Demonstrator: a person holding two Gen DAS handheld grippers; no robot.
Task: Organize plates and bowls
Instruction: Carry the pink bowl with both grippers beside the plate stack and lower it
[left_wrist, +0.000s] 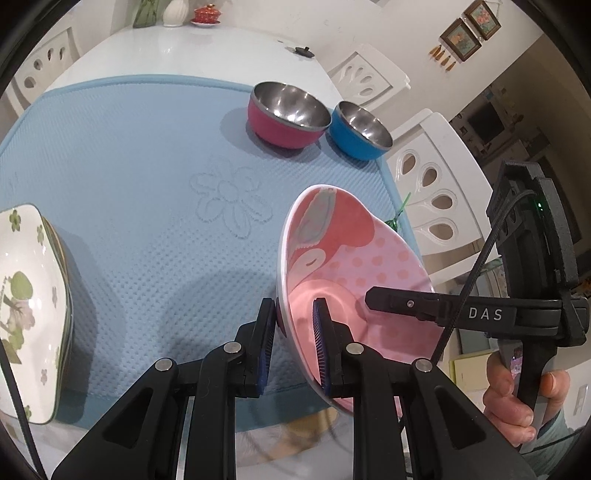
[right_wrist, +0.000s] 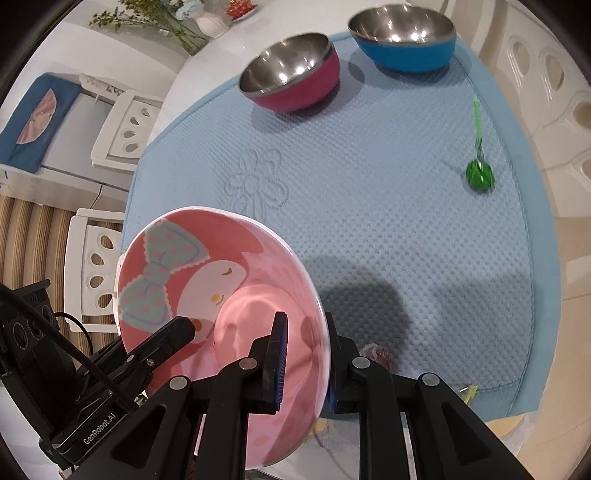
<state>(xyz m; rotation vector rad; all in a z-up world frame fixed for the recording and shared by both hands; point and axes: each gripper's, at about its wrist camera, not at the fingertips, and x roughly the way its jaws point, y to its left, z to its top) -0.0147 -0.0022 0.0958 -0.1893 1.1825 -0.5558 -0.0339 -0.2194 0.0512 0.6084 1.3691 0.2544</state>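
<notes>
Blue mat (left_wrist: 147, 177) on white table | pink bowl (left_wrist: 354, 266) held tilted above mat's near edge, rim clamped by left gripper (left_wrist: 295, 332) and right gripper (right_wrist: 306, 350) | steel bowls (left_wrist: 288, 110) beyond

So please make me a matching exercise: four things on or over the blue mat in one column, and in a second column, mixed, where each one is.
Things:
1. pink cartoon bowl
2. blue steel bowl
3. green lollipop
4. clover plates

Places:
A. stacked at the mat's left edge
B. lying alone near the mat's right edge
C. at the far corner, beside the magenta bowl
D. tilted above the mat, its rim pinched by both tools

Pairs: 1-D, 2-C, 3-B, 4-A
</notes>
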